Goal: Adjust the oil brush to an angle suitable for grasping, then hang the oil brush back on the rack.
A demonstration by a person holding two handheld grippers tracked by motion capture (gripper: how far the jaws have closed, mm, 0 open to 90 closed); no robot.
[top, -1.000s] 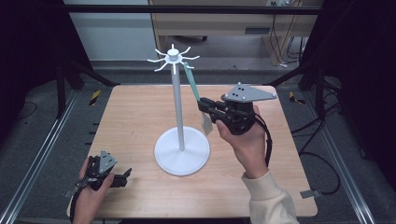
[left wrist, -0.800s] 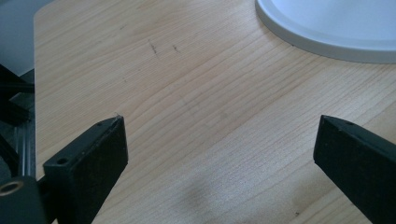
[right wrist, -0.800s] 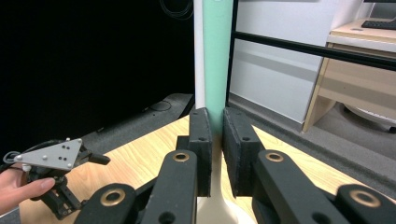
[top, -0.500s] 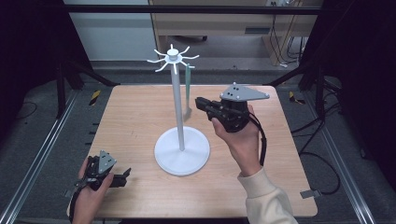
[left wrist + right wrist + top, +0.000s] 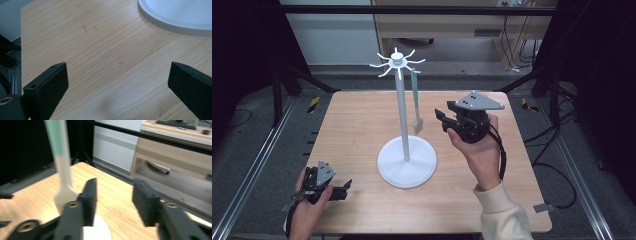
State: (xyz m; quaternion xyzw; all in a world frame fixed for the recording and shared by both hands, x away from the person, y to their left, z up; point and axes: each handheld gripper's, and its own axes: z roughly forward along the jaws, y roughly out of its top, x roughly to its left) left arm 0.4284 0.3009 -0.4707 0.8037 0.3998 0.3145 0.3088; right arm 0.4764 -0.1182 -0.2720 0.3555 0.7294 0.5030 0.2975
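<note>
Green-handled fork (image 5: pixel 416 102) — its tines pale, possibly wood — hangs from a hook of the white stand (image 5: pixel 406 160) at table centre, tines down, free of both grippers. At its 3 o'clock, just beside it, the right gripper (image 5: pixel 443 119) has jaws spread, empty. Left gripper (image 5: pixel 346 187), near the table's 7 o'clock edge, rests with jaws wide apart.

From above I see a white stand (image 5: pixel 406 159) near the middle of the table (image 5: pixel 362 120), and a green-handled fork (image 5: pixel 416 102) hangs from one of its top hooks, tines down, beside the pole. My right gripper (image 5: pixel 443 120) is raised on the right side, close to the fork but apart from it, jaws a little parted. My left gripper (image 5: pixel 346 189) rests at the front left corner.
</note>
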